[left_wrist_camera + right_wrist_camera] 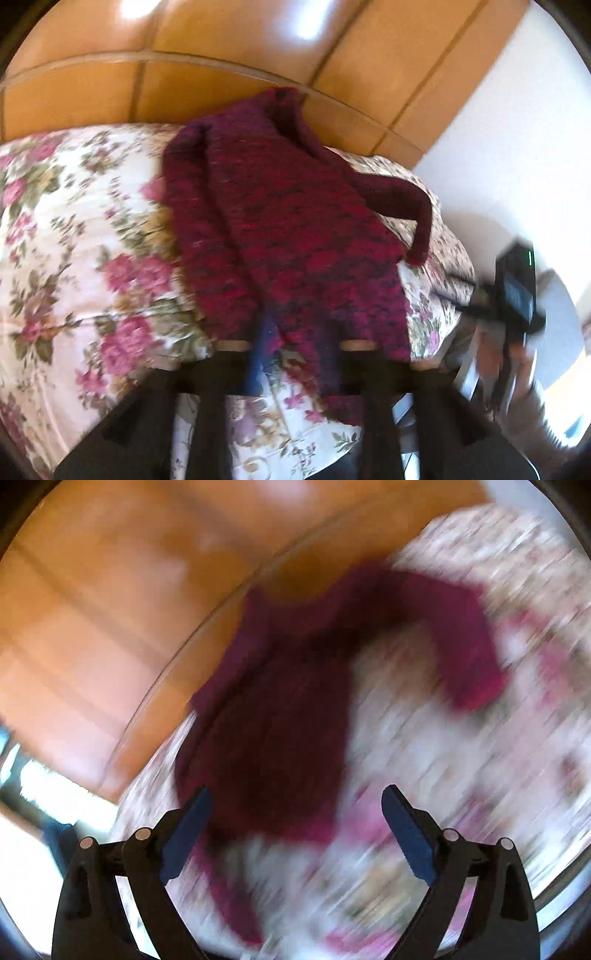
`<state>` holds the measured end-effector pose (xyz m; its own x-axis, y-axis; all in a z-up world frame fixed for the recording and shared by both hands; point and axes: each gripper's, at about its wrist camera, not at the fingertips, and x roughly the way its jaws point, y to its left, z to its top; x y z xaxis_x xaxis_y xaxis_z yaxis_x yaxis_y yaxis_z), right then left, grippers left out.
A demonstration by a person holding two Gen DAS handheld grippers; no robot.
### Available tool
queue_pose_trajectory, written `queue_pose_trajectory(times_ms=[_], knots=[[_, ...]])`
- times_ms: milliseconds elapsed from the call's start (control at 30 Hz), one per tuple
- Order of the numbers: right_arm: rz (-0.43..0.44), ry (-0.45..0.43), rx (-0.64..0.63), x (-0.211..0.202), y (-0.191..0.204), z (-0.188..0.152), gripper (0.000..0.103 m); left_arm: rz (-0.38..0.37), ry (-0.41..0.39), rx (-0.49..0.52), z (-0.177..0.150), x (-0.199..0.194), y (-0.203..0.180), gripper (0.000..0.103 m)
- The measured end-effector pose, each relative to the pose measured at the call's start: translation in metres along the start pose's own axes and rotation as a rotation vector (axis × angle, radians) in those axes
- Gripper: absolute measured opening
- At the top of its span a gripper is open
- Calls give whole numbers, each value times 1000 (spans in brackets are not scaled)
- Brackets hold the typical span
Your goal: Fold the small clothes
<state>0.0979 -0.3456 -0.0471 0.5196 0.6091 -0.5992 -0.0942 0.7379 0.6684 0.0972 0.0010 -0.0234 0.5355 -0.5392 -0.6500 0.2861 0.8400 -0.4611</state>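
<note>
A maroon knitted sweater [288, 229] lies flat on a floral bedspread [74, 240], collar at the far end. One sleeve is laid along its left side; the other sleeve [406, 199] sticks out to the right and bends down. My left gripper [295, 339] is at the near hem, motion-blurred. Its blue pads stand apart with the hem's cloth showing between them, and no pinch is visible. In the right wrist view, heavily blurred, my right gripper [297, 792] hangs wide open over the sweater [280, 720], with nothing gripped.
A wooden headboard [221, 92] rises right behind the collar. A white wall [517, 110] is to the right. At the bed's right edge a hand holds a blurred black unit with a green light [517, 288]. The bedspread [461, 738] extends to the right of the sweater.
</note>
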Motion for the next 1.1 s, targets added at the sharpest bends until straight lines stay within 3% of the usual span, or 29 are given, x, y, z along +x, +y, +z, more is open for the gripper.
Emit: queue_pose_trajectory(times_ms=[33, 133, 167, 200, 300, 367, 533, 700, 767, 800, 833, 967, 1033, 1067, 1100], knots=[[36, 39, -8, 10, 8, -15, 94, -9, -32, -40, 0, -7, 6, 74], [65, 128, -40, 38, 29, -48, 94, -53, -44, -53, 8, -18, 10, 75], [72, 137, -50, 44, 36, -55, 84, -51, -44, -42, 9, -19, 8, 75], [78, 149, -66, 51, 45, -62, 61, -63, -41, -19, 12, -20, 4, 75], [29, 164, -189, 67, 82, -77, 34, -123, 4, 32, 16, -17, -8, 75], [20, 159, -279, 74, 111, -85, 25, -151, 46, 71, 18, -11, -17, 78], [-8, 101, -546, 79, 172, -105, 23, -225, 192, 167, 21, 6, -35, 83], [33, 52, -625, 84, 201, -112, 22, -253, 365, 280, 18, 22, -37, 82], [39, 45, -640, 88, 208, -112, 22, -233, 385, 333, 12, 23, -36, 63], [44, 44, -631, 90, 208, -112, 21, -213, 376, 348, 12, 20, -33, 44], [49, 46, -627, 94, 208, -112, 21, -187, 370, 356, 12, 18, -28, 32], [89, 52, -609, 99, 210, -111, 21, -158, 285, 320, 17, 1, -2, 15], [106, 52, -602, 99, 209, -108, 44, -137, 236, 274, 23, -11, 15, 14], [119, 54, -590, 97, 207, -105, 68, -122, 203, 241, 29, -17, 25, 13], [120, 51, -585, 94, 204, -103, 71, -108, 159, 182, 38, -28, 43, 13]])
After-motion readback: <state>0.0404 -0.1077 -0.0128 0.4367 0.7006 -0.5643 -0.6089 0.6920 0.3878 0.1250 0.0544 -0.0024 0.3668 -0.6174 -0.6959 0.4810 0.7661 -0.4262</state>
